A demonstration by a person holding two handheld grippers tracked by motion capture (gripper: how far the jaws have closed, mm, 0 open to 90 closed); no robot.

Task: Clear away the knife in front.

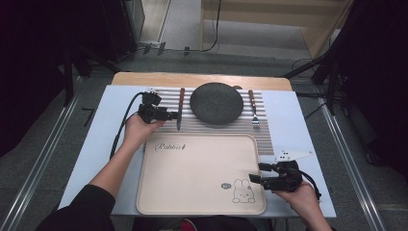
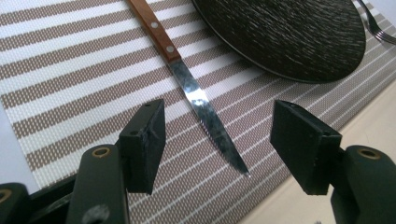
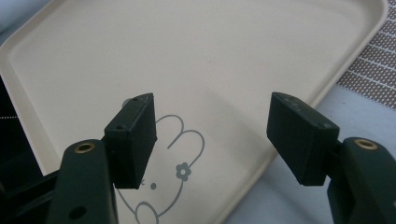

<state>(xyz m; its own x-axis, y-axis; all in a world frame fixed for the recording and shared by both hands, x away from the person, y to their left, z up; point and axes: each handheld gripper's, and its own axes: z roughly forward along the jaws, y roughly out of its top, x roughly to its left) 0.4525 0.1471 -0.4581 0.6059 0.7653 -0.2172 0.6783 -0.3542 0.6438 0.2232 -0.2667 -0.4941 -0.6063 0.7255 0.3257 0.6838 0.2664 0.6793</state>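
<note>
A wooden-handled knife (image 1: 180,109) (image 2: 196,91) lies on a striped placemat (image 1: 211,126) (image 2: 70,70), left of a dark round plate (image 1: 216,103) (image 2: 285,32). A fork (image 1: 252,108) lies right of the plate. My left gripper (image 1: 174,115) (image 2: 219,140) is open, its jaws standing on either side of the knife blade, a little above it. A cream tray (image 1: 159,192) (image 3: 224,51) with a rabbit drawing (image 1: 243,189) (image 3: 173,168) sits at the front. My right gripper (image 1: 254,178) (image 3: 212,135) is open over the tray's front right corner, holding nothing.
The placemat rests on a pale blue table cover (image 1: 298,125) over a wooden table (image 1: 192,78). A cable (image 1: 121,125) trails from the left gripper across the cover. Metal rails and dark stands flank the table on the floor.
</note>
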